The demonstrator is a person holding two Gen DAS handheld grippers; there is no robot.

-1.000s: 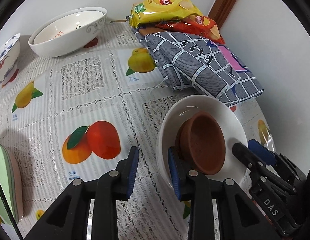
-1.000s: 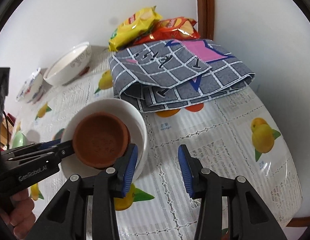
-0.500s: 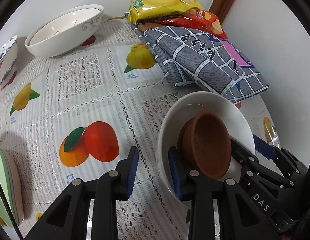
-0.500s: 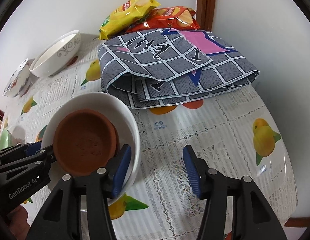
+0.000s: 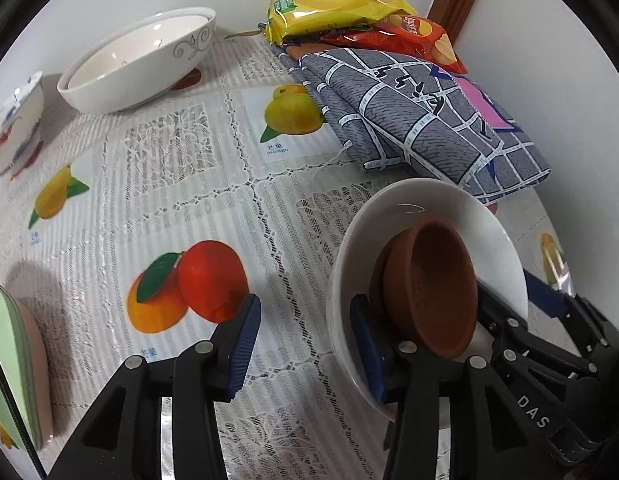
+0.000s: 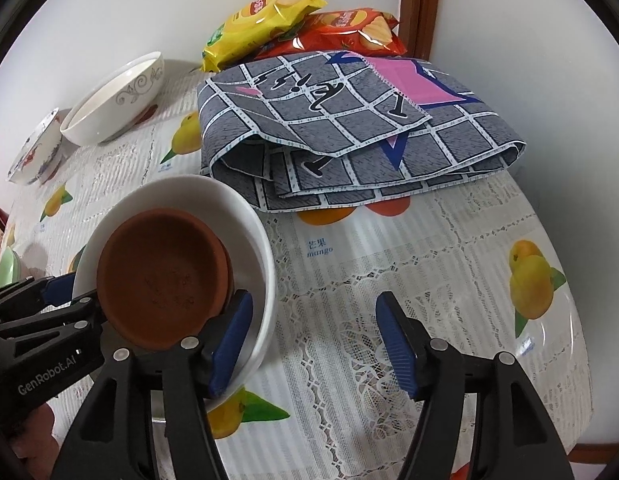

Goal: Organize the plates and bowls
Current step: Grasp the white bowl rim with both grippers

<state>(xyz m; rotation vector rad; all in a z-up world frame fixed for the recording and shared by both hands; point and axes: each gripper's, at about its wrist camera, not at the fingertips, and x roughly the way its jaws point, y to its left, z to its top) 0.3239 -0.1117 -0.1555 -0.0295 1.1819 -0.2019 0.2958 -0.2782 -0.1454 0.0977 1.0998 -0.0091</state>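
White bowl (image 5: 425,216) w/ the brown dish (image 5: 433,284) inside it is the landmark here. Vs 1 s ago, both grippers have closed in on it from opposite sides. Left gripper (image 5: 305,344) now straddles the near-left rim: one pad inside the bowl just beside the dish, the other outside over the cloth. Jaws are spread, not pinching yet. Right gripper (image 6: 313,340) does the same on the opposite rim, one pad inside, one well outside; also spread wide.

The dish has tipped: it leans on the bowl's inner wall rather than lying flat, and in the right view the left tool's finger touches its edge, so prob. nudged. Bowl itself seems slightly tilted or lifted off the table (image 6: 449,240); can't tell for sure.

Meaning: likely a two-handed pickup of bowl + dish as a set is being lined up, no grip made so far.

Beyond the bowl: folded grey cloth (image 6: 349,128) just behind it, chip bags (image 6: 265,12) further back, big patterned bowl (image 5: 137,60) far back-left, green plates (image 5: 9,364) at left edge.
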